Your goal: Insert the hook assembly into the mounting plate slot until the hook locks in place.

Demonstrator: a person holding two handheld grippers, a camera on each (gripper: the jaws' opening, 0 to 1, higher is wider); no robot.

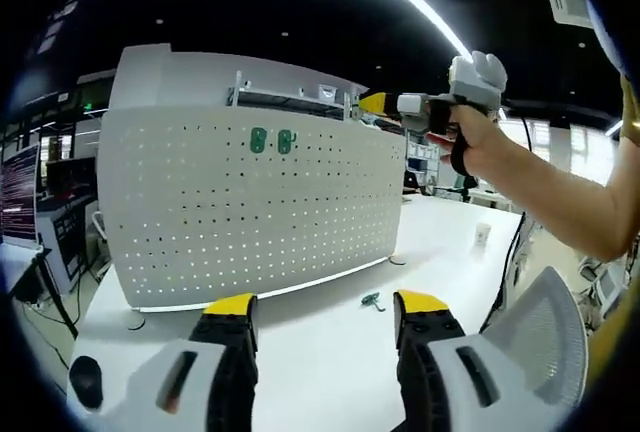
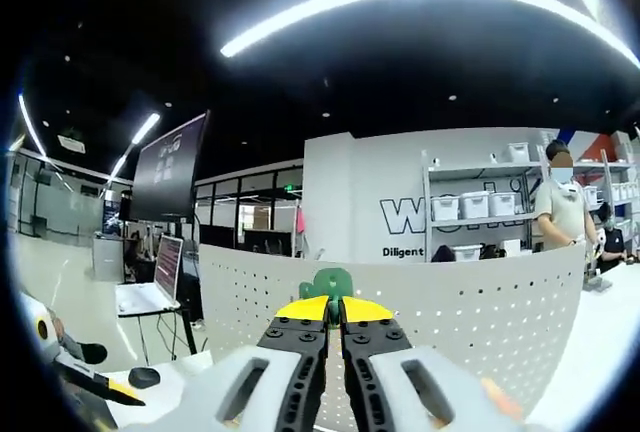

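Note:
A white perforated mounting plate stands upright on the white table. Two green hooks hang on its upper part. Another green hook lies on the table near the plate's right foot. My left gripper is open, low over the table in front of the plate. My right gripper, held by a person's hand, reaches over the plate's top right edge. In the right gripper view, the right gripper is shut on a green hook above the plate's rim.
A mesh office chair stands at the right of the table. A small white item sits on the far right of the tabletop. A black mouse lies at the left corner. Shelves with bins and a person are beyond the plate.

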